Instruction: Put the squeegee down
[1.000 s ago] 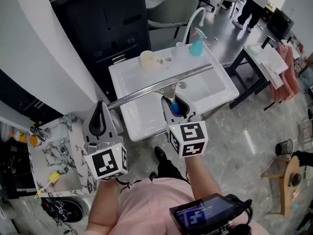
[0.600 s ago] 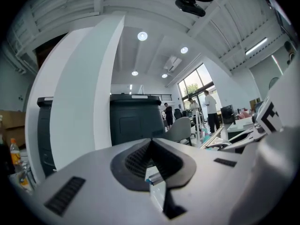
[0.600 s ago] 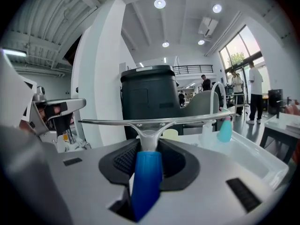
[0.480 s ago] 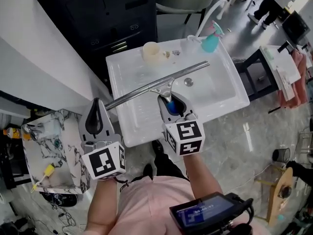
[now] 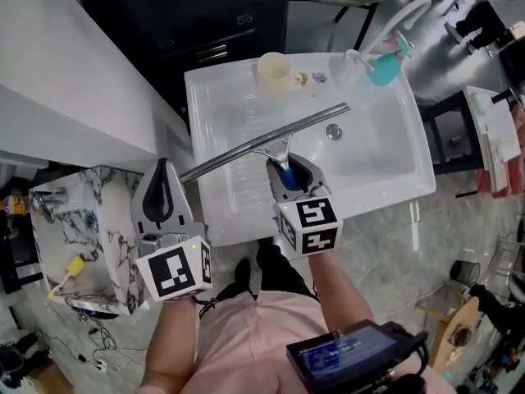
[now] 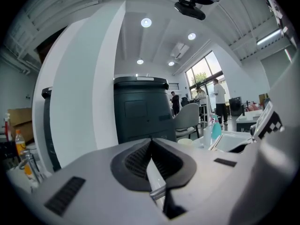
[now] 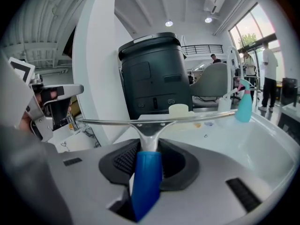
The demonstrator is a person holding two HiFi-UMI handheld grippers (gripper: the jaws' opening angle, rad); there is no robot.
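The squeegee (image 5: 262, 144) has a long metal blade and a blue handle (image 7: 146, 177). My right gripper (image 5: 287, 176) is shut on that handle and holds the blade crosswise over the white sink (image 5: 385, 138), a little above it. In the right gripper view the squeegee blade (image 7: 154, 122) runs level in front of the jaws. My left gripper (image 5: 162, 202) hangs left of the sink, over the gap beside the marble-topped stand; its jaws are shut with nothing between them (image 6: 151, 159).
A cream cup (image 5: 274, 70), a clear bottle (image 5: 349, 66), a teal spray bottle (image 5: 384, 66) and a white tap (image 5: 394, 20) line the sink's back rim. A dark cabinet (image 5: 197, 15) stands behind. The marble-topped stand (image 5: 78, 236) sits at the left. A dark table (image 5: 492, 121) is right.
Both grippers have sunk lower and moved nearer the sink, the squeegee going with the right one. The head view now looks more squarely down on the sink.
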